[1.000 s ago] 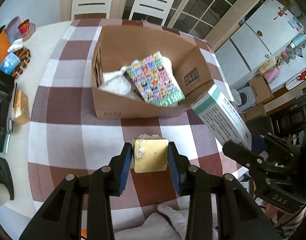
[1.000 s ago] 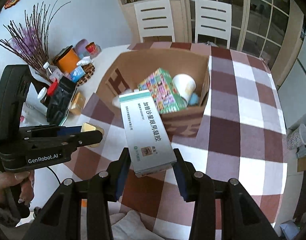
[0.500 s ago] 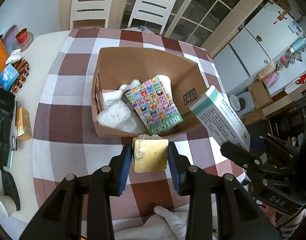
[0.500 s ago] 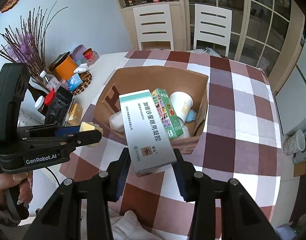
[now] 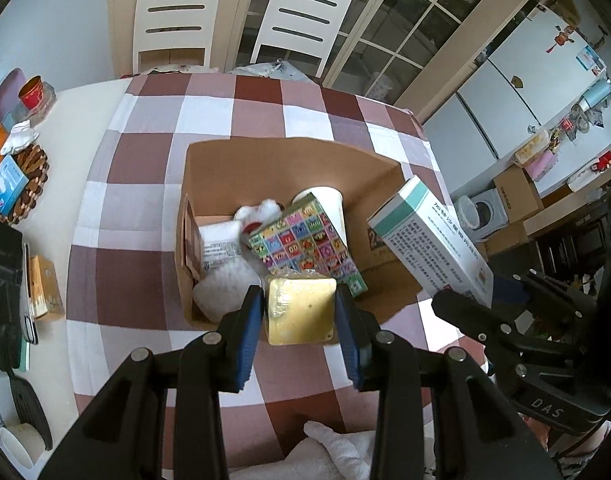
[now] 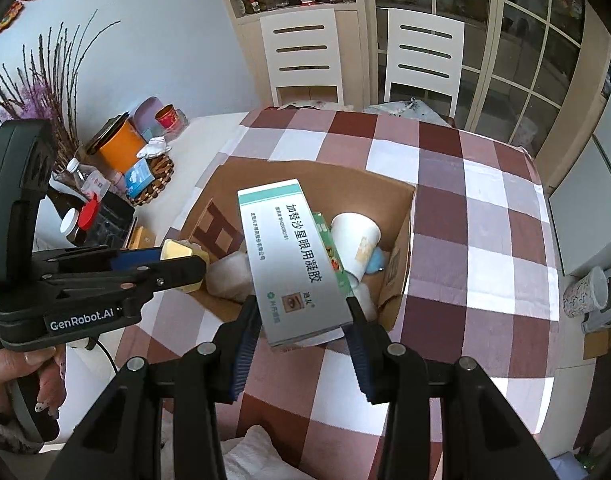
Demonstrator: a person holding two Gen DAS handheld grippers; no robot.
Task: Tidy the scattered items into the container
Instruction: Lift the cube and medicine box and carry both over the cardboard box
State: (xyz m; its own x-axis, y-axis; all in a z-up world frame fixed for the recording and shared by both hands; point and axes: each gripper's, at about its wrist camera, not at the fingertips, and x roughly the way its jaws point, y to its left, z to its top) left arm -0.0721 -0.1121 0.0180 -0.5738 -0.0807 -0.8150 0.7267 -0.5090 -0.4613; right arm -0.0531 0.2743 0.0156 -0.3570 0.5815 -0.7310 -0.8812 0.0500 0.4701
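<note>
- The left claw (image 5: 299, 312) is closed narrow on a small golden-yellow box (image 5: 299, 307); both blue pads press its sides, and the box sits in the air over the near wall of the cardboard box (image 5: 265, 168)
- The right claw (image 6: 303, 318) is closed a little wider on a white and teal medicine carton (image 6: 291, 252), gripped by its near end; the long carton slants up and away over the open cardboard box
- In the right wrist view the left claw comes in from the left, a hand (image 6: 33, 376) on its handle, with the yellow box at the near left corner of the cardboard box
- In the left wrist view the right claw comes in from the right, with the medicine carton over the right wall of the cardboard box
- The cardboard box stands open on the checked tablecloth (image 5: 145, 272) of the tabletop
- Inside it: a colourful patterned box (image 5: 305, 242) lying tilted, a white paper cup (image 6: 355, 240) on its side toward the right, a white printed packet (image 5: 219, 248) at the left wall, white fluffy stuff (image 5: 259, 212) toward the far side, and a bit of something light blue (image 6: 375, 260) by the cup
- On the bare tabletop to the left lies a small orange-yellow carton (image 5: 43, 290), well apart from the cardboard box
</note>
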